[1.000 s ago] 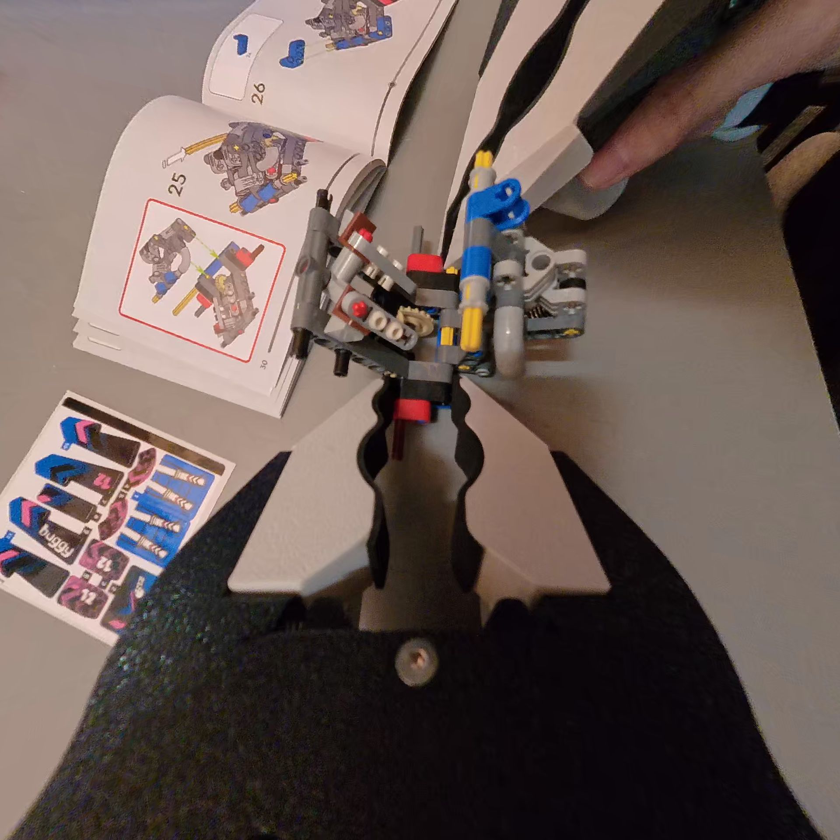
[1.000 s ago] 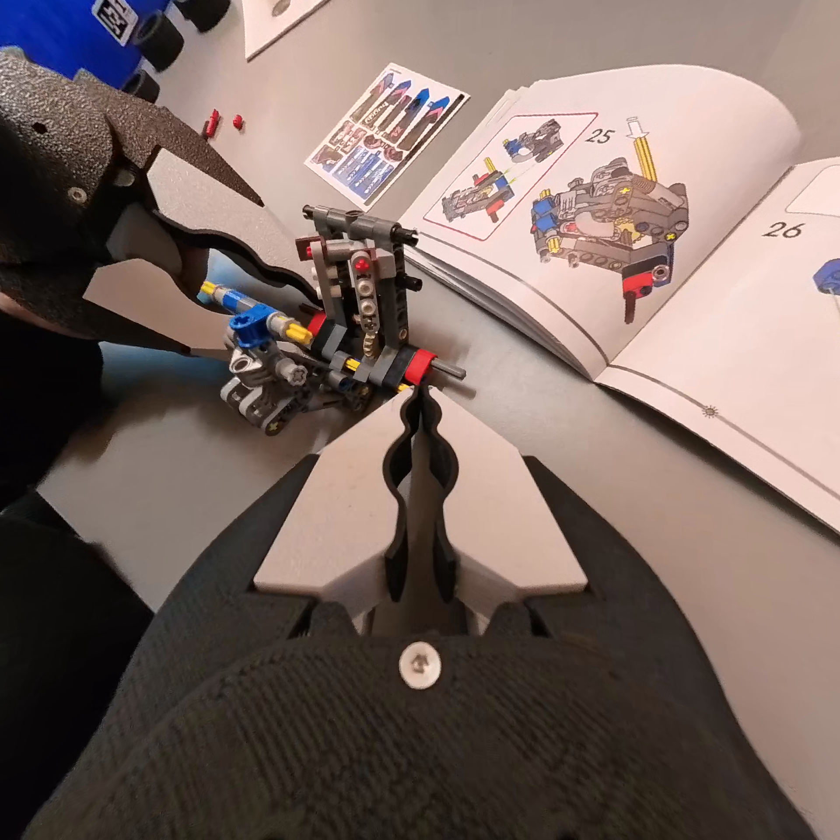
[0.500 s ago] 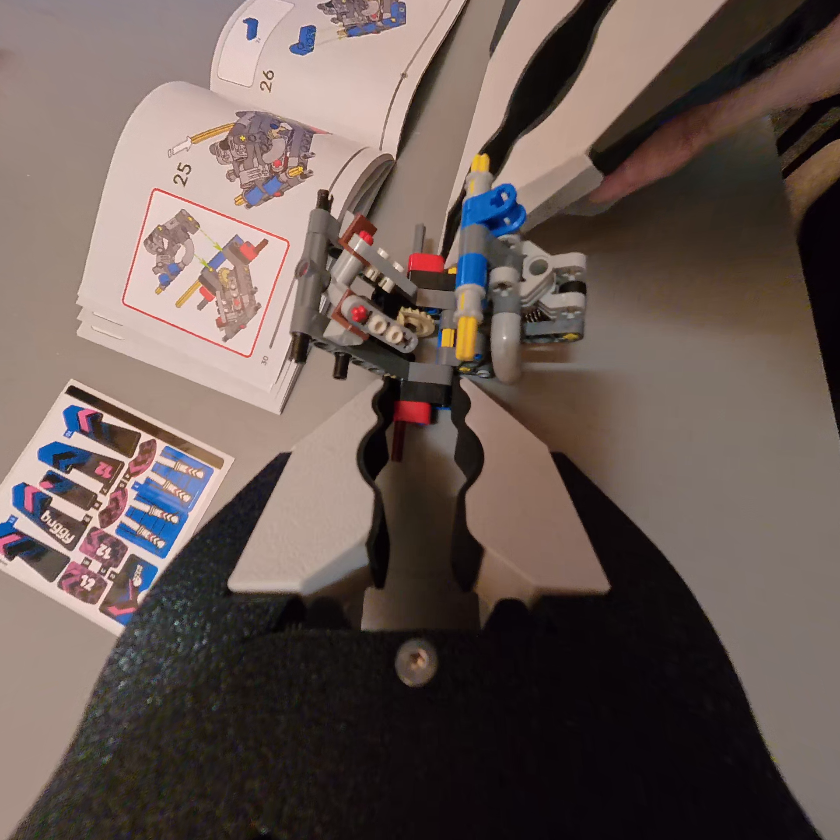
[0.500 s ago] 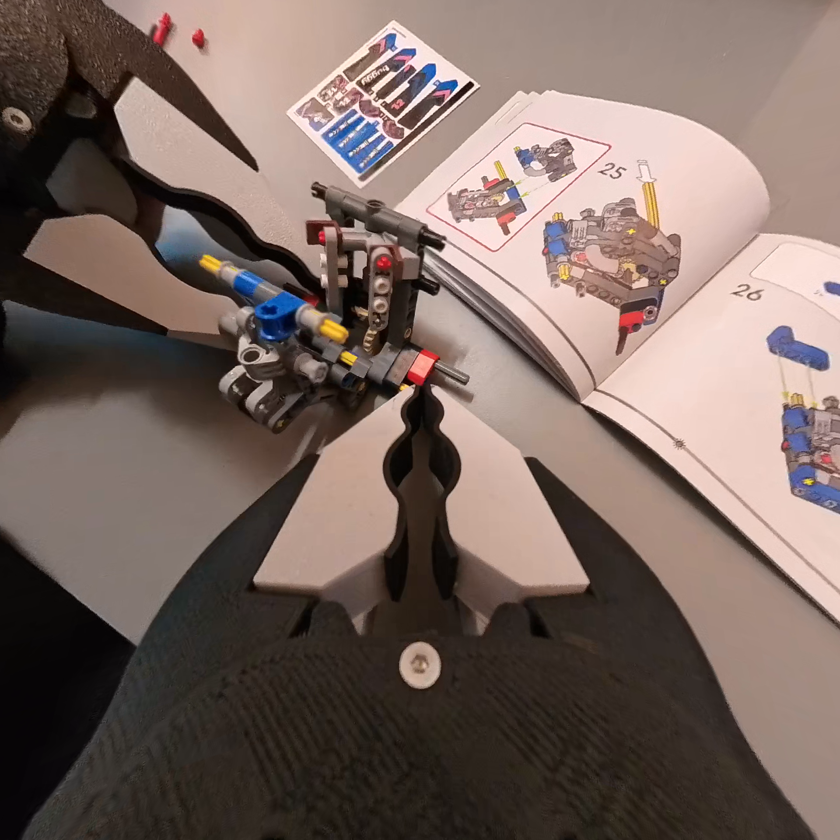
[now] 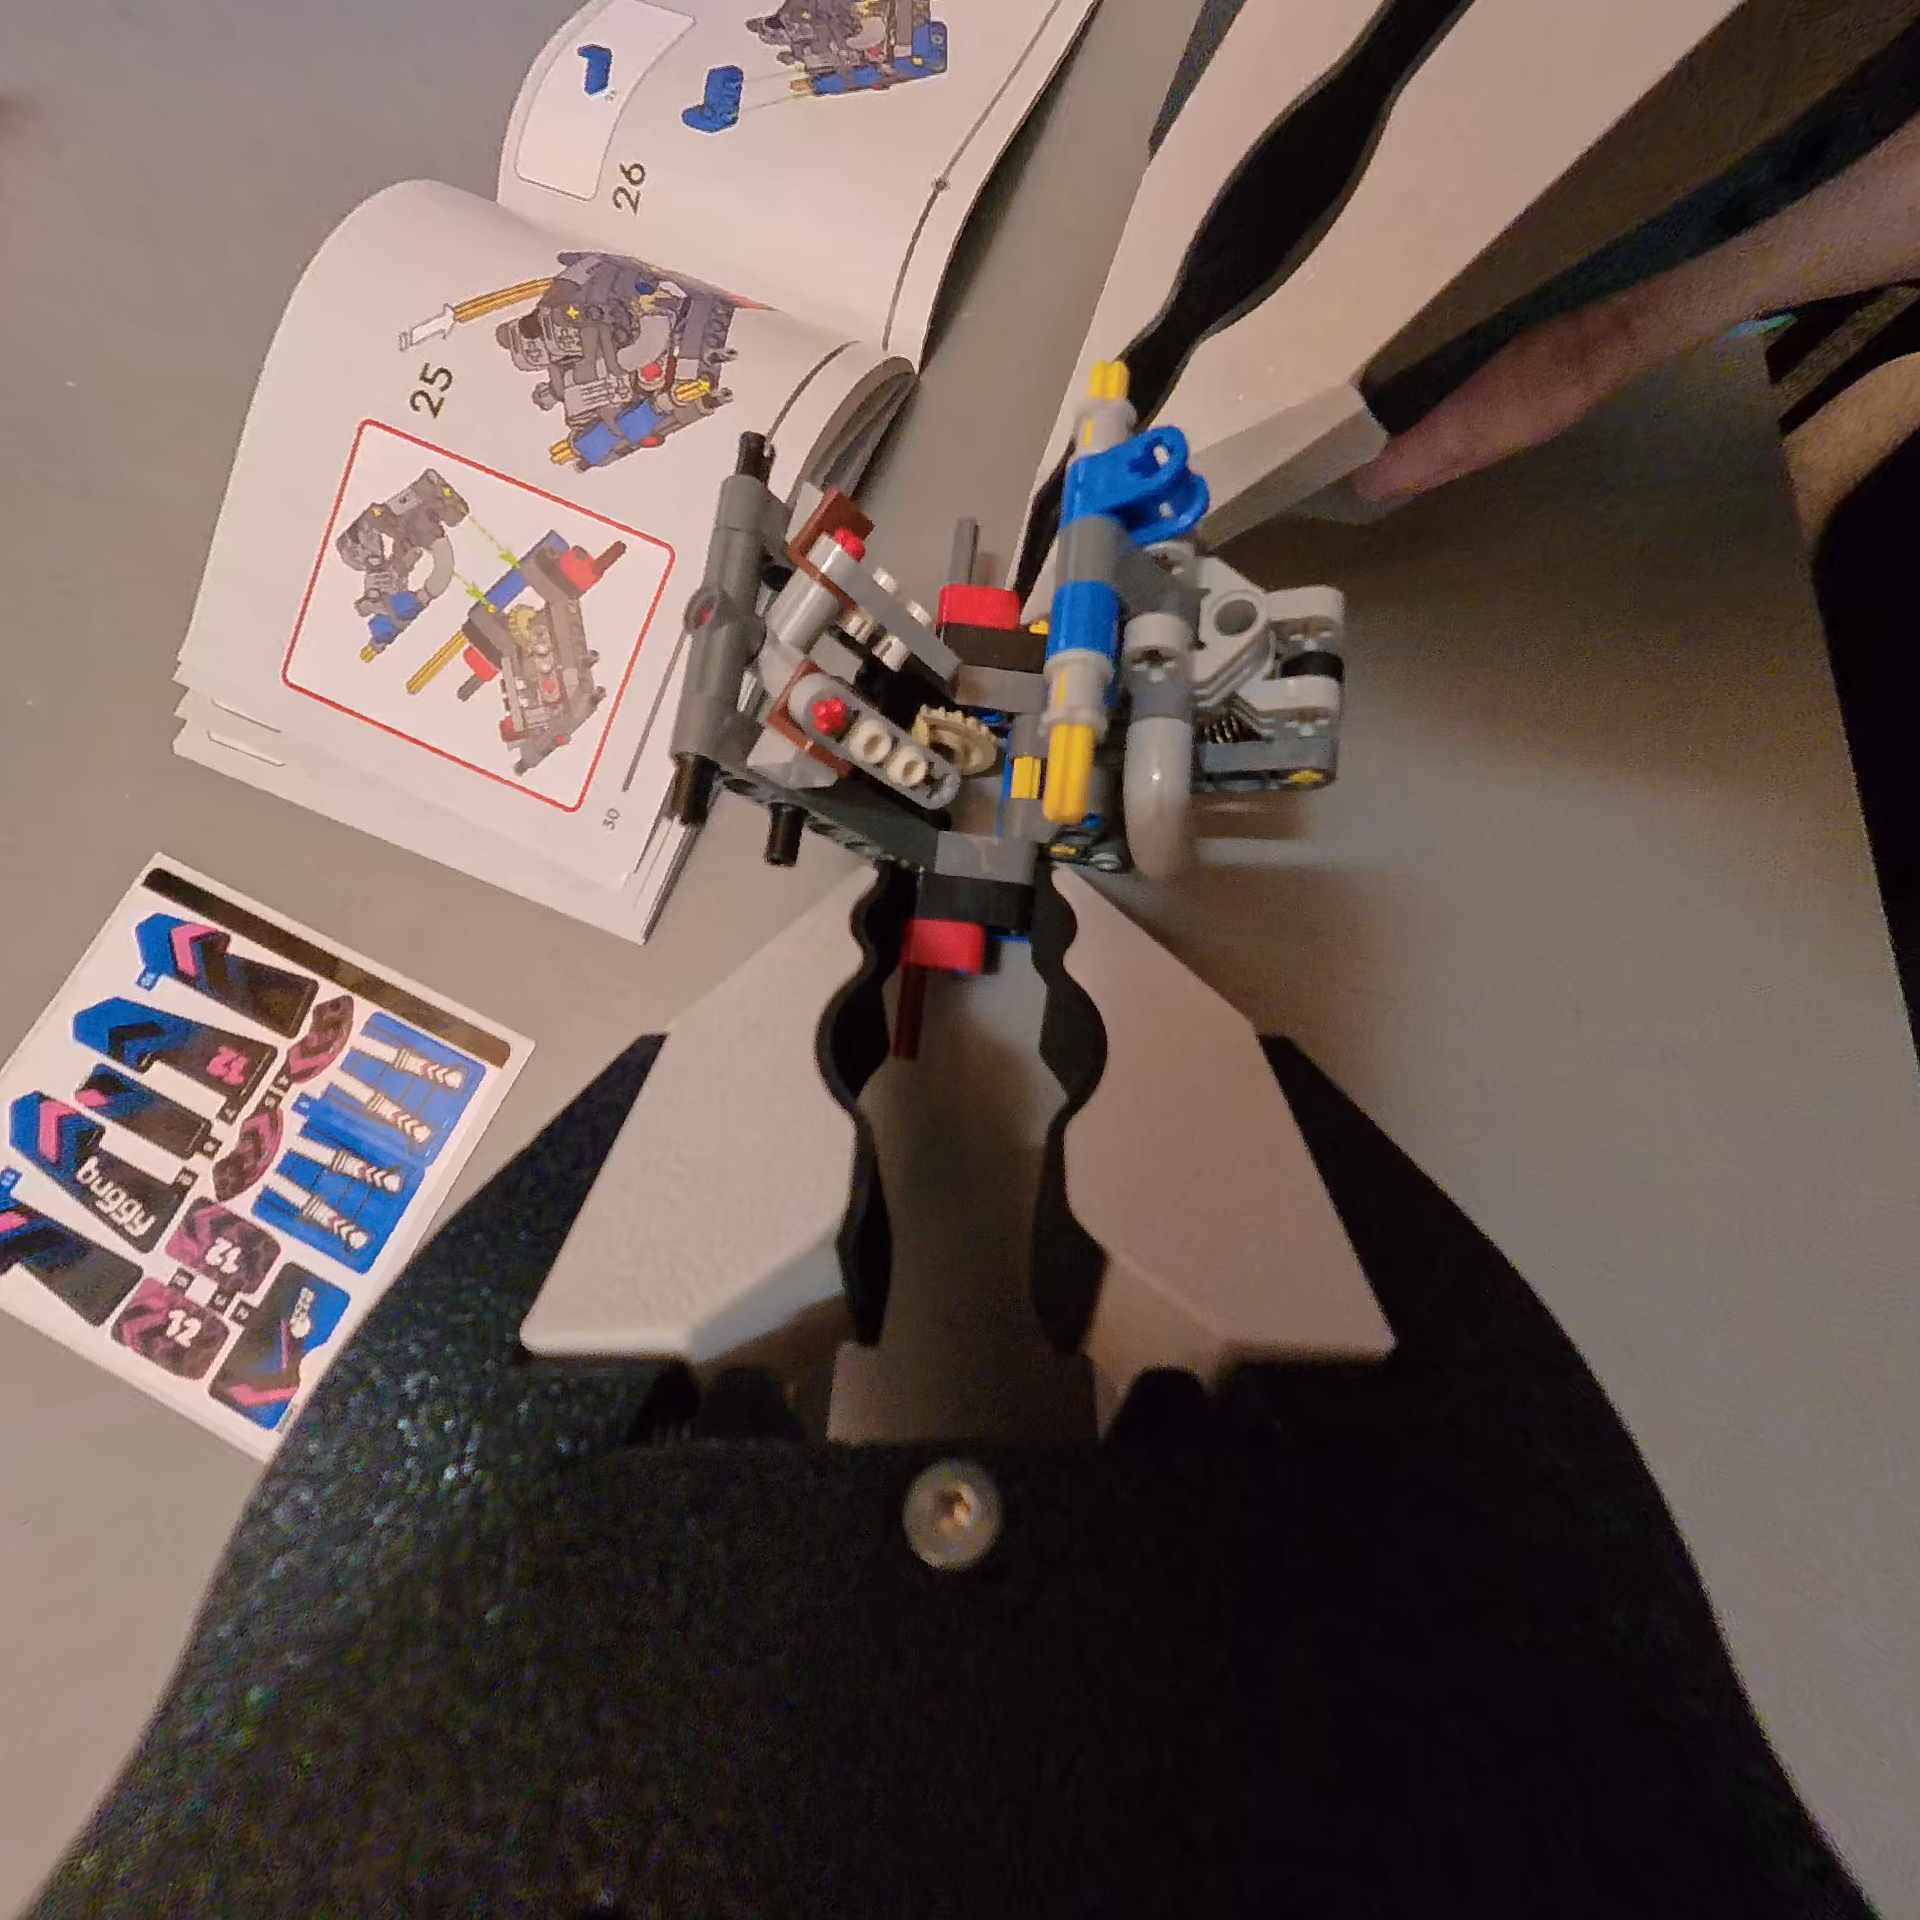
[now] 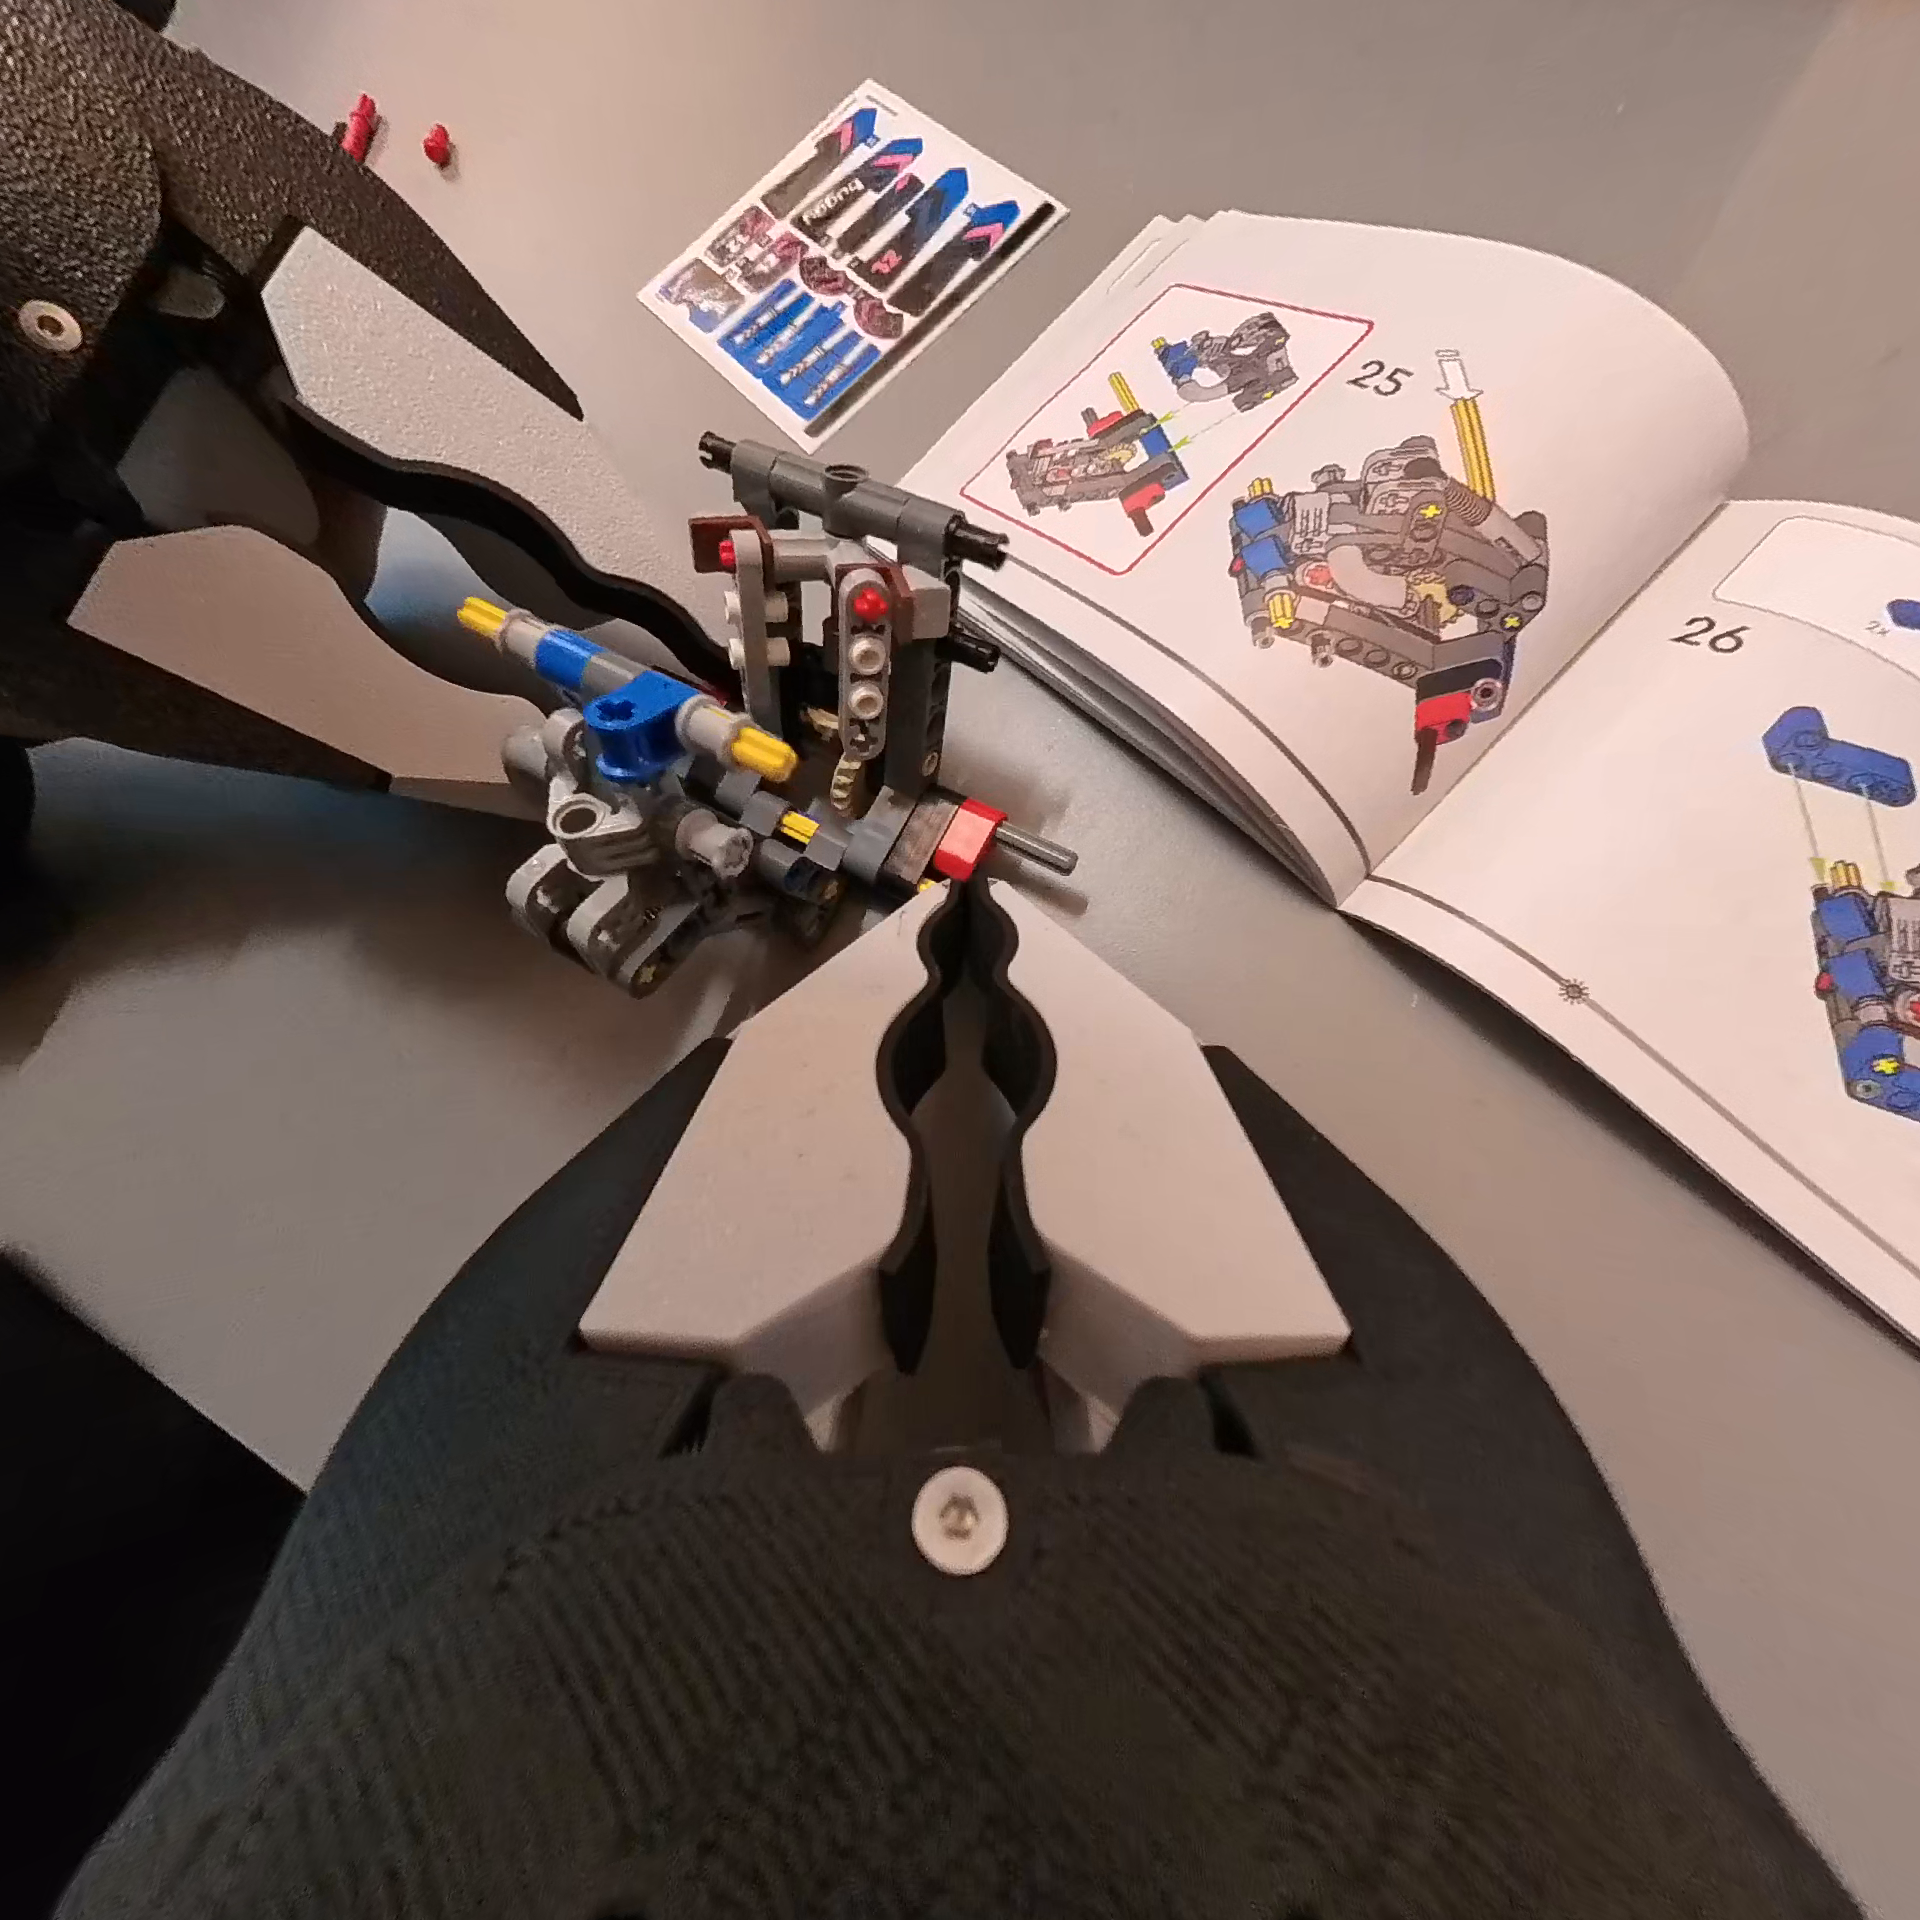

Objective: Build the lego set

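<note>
A half-built lego assembly (image 5: pixel 914 727) of grey beams, with a blue and yellow axle on top, sits low over the grey table. My left gripper (image 5: pixel 956 914) is shut on its near end, on the dark grey block and red bush with a dark red axle. My right gripper (image 6: pixel 961 899) is shut at the opposite end, its tips pinched right under the red bush (image 6: pixel 966 836) and grey axle. In the right wrist view the assembly (image 6: pixel 831 727) stands upright with the left gripper (image 6: pixel 707 670) behind it. In the left wrist view the right gripper (image 5: pixel 1029 582) comes in from the top right.
An open instruction booklet (image 5: pixel 468 520) lies beside the assembly and also shows in the right wrist view (image 6: pixel 1351 520). A sticker sheet (image 5: pixel 239 1143) lies farther out. Two small red pins (image 6: pixel 358 120) lie on the table (image 6: pixel 312 1039). A person's fingers (image 5: pixel 1507 416) hold the right gripper. Left tips to right tips: about 5 cm.
Both grippers stay closed on the assembly. The right gripper has swung around it, so more of the booklet's right page shows and the sticker sheet sits nearer the middle. The assembly has turned slightly.
</note>
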